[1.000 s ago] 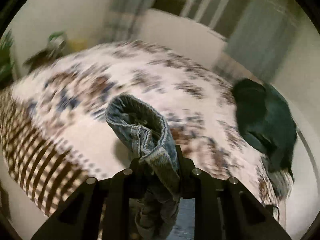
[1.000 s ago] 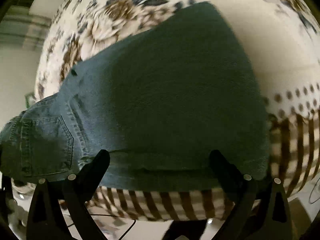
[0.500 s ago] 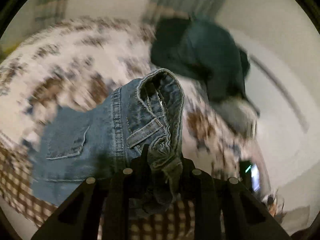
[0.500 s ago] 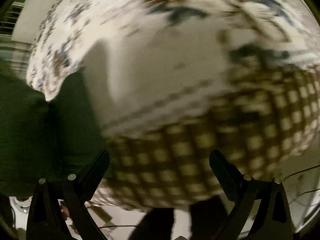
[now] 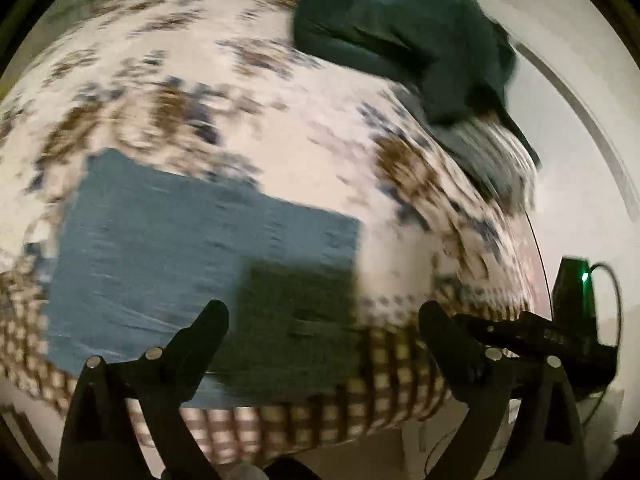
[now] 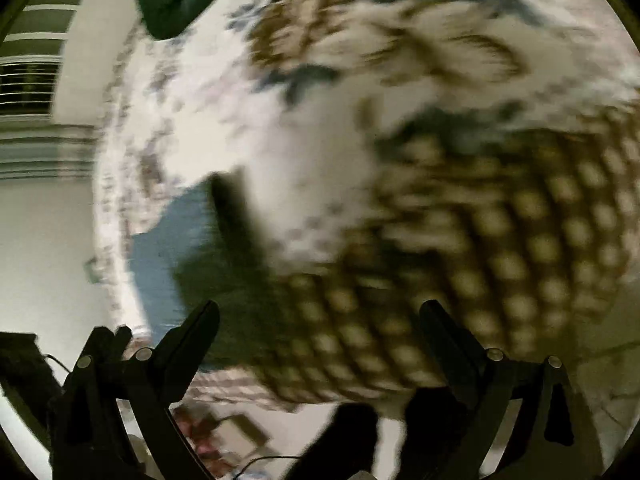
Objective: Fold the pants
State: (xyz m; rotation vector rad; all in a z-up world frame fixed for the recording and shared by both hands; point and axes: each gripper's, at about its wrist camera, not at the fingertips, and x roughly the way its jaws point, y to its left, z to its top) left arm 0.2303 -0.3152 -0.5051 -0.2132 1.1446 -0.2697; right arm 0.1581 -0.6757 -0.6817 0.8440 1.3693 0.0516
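Both my left claw [image 5: 320, 320] and right claw [image 6: 316, 316] gape, holding nothing. Jeans [image 5: 192, 248] lie flat, folded, near the bed [image 5: 280, 120] edge; fold apparently finished.

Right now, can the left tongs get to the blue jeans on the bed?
Probably yes. The left tongs are open and empty, and the folded blue jeans lie flat on the flowery bedspread right in front of them. Nothing sits between them. The dark green clothes are farther back.
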